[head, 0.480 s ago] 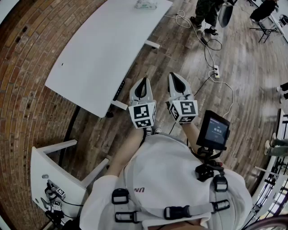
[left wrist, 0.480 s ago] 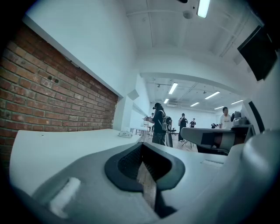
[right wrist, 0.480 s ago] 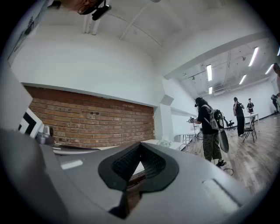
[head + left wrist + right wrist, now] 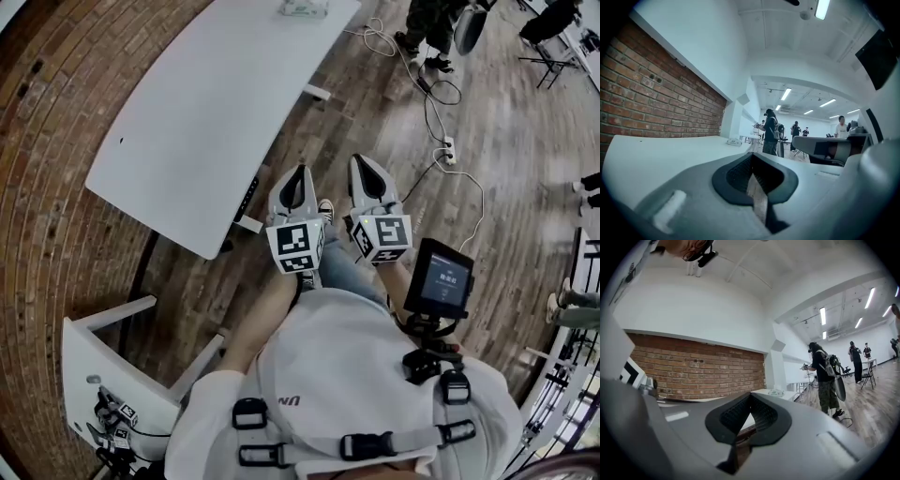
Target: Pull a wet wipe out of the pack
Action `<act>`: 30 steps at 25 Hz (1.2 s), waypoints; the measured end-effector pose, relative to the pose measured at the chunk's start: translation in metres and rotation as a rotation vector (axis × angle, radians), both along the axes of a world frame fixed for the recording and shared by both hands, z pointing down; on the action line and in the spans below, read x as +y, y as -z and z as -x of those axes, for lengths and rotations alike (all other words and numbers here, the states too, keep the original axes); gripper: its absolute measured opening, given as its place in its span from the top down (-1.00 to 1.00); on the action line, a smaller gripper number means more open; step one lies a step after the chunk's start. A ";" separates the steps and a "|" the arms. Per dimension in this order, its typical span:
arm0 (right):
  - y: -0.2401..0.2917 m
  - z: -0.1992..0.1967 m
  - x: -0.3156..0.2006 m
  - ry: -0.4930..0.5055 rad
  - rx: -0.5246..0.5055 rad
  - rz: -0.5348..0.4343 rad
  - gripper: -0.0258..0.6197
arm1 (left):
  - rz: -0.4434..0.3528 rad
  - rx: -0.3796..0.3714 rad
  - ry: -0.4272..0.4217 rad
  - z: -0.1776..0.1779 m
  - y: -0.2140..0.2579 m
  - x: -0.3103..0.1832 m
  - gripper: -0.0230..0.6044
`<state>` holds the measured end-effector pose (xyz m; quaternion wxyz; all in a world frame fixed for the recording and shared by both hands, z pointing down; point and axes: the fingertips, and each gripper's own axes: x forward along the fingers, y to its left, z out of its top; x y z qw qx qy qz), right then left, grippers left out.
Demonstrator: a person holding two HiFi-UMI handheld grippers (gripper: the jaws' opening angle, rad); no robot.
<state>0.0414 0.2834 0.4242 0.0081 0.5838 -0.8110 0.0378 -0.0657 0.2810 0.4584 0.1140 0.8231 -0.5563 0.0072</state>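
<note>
Fingers of the left gripper [image 4: 300,171] and the right gripper [image 4: 364,161] are pressed together, holding nothing, side by side just off the white tabletop [image 4: 187,122]. The wet wipe pack [image 4: 303,8] lies at its far end, well apart.

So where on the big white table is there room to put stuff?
Almost all of the white table is bare, from its near edge up to the wipe pack at the far end. The floor on the right is crowded with cables.
</note>
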 end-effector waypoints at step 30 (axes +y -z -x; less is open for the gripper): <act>-0.016 -0.060 -0.311 0.135 -0.044 0.040 0.90 | 0.015 -0.031 0.097 -0.069 0.002 -0.313 0.92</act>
